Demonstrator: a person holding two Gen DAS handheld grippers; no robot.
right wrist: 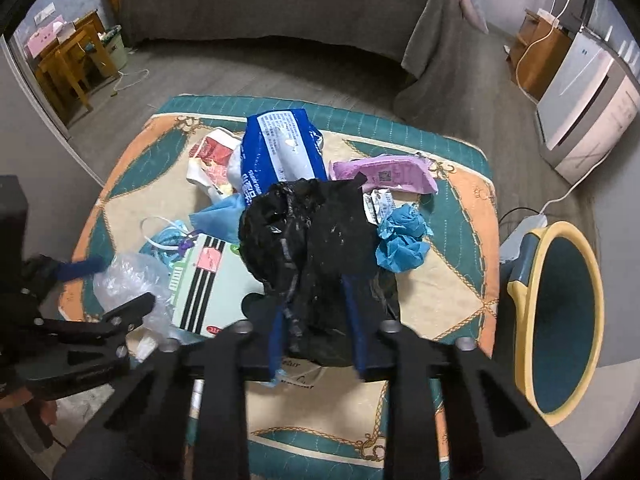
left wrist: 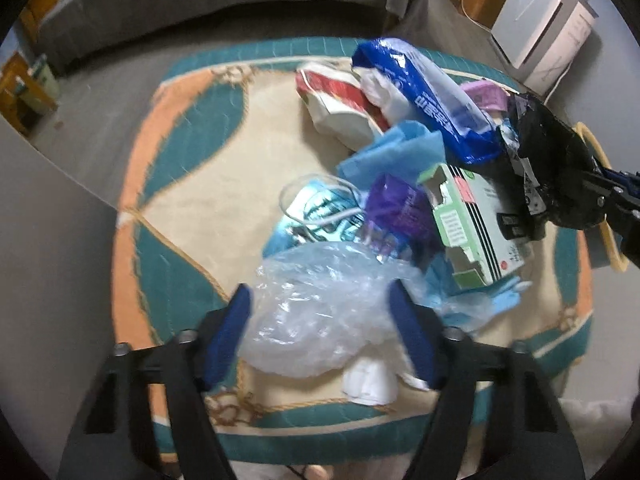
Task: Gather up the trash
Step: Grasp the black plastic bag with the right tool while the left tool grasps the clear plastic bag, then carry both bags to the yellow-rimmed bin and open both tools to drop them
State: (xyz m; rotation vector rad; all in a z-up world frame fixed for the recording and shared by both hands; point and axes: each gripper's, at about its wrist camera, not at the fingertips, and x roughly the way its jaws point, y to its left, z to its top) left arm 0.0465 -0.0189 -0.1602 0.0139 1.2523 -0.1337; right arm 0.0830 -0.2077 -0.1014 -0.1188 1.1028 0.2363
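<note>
A pile of trash sits on the patterned mat (right wrist: 452, 264) on the floor, and I will use that mat to say where things are.

Near the middle of the mat, the right gripper (right wrist: 316, 312) is squeezed tight on a crumpled black plastic bag (right wrist: 308, 232). Its two blue pads press the bag from both sides. So this piece is caught.

At the near left corner of the mat, the left gripper (left wrist: 324, 320) has a crinkly clear plastic bag (left wrist: 316, 308) between its blue fingers (left wrist: 412, 328). The fingers sit on each side of the bag, but I cannot tell if they are pinching it yet.

Other trash lies on the mat too: a blue wrapper (right wrist: 280, 148) toward the far side, a pink packet (right wrist: 388, 172) beside it, and a green and white box (right wrist: 208, 280) between the two bags.

Just off the right edge of the mat stands a bin with a yellow rim (right wrist: 528, 316). It looks like the place for the trash.

The step now is grabbing. Next, I think the left fingers need a firm hold on the clear bag. Then both bags should go up and over to the bin.
</note>
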